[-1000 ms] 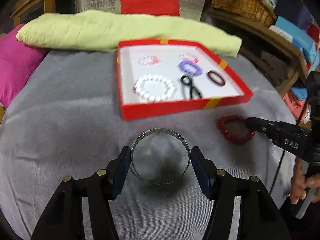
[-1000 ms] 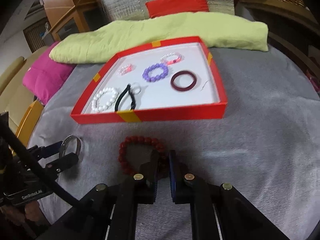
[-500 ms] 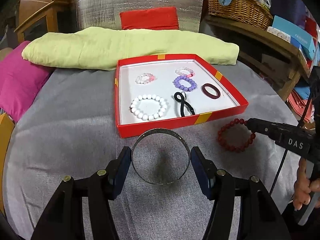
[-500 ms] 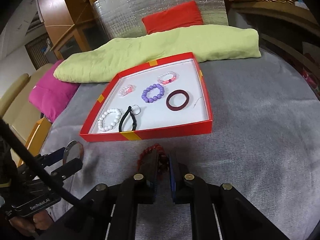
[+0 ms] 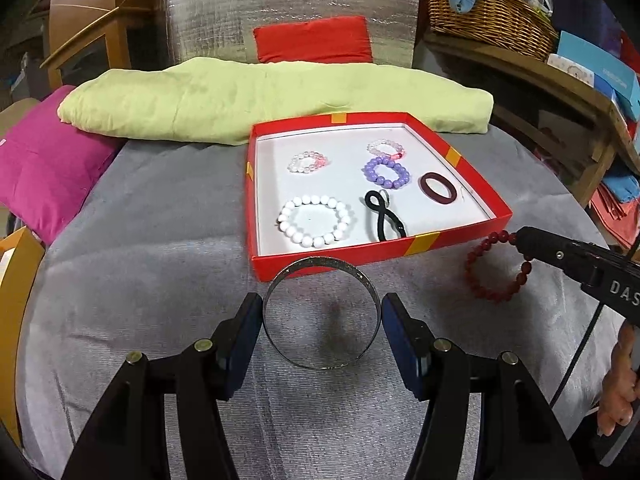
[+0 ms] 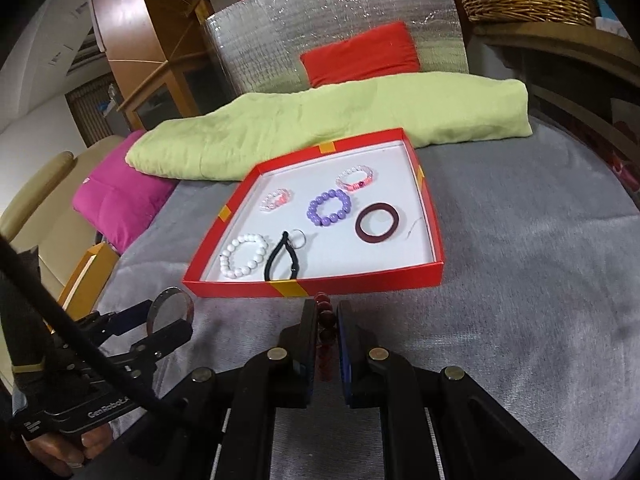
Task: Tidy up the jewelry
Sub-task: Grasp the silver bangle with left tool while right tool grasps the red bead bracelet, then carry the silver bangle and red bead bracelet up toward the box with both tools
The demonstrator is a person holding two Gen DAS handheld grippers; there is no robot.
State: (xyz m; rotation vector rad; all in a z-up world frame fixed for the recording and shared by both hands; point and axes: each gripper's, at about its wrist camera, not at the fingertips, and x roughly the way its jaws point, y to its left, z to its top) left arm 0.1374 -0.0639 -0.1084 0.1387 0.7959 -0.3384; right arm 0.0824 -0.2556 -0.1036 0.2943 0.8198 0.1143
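Observation:
My left gripper (image 5: 322, 316) is shut on a silver bangle (image 5: 320, 272) and holds it above the grey cloth, just in front of the red tray (image 5: 348, 254). It also shows in the right wrist view (image 6: 170, 312). My right gripper (image 6: 325, 332) is shut on a dark red bead bracelet (image 6: 325, 334), which hangs from its tip in the left wrist view (image 5: 494, 268), right of the tray's front corner. The tray (image 6: 360, 278) holds a white bead bracelet (image 5: 316, 220), a purple one (image 5: 386, 172), a maroon ring (image 5: 437, 188), a black hair tie (image 5: 384, 216) and two pink-clear bracelets (image 5: 306, 162).
A folded green cloth (image 5: 260, 100) lies behind the tray, with a red cushion (image 5: 314, 44) beyond it and a magenta pillow (image 5: 44, 160) at the left. A wicker basket (image 5: 488, 8) stands on a wooden shelf at the back right.
Both grippers have risen off the cloth with their pieces. The red bracelet was flat on the cloth and now hangs from my right gripper. The tray looks farther away.

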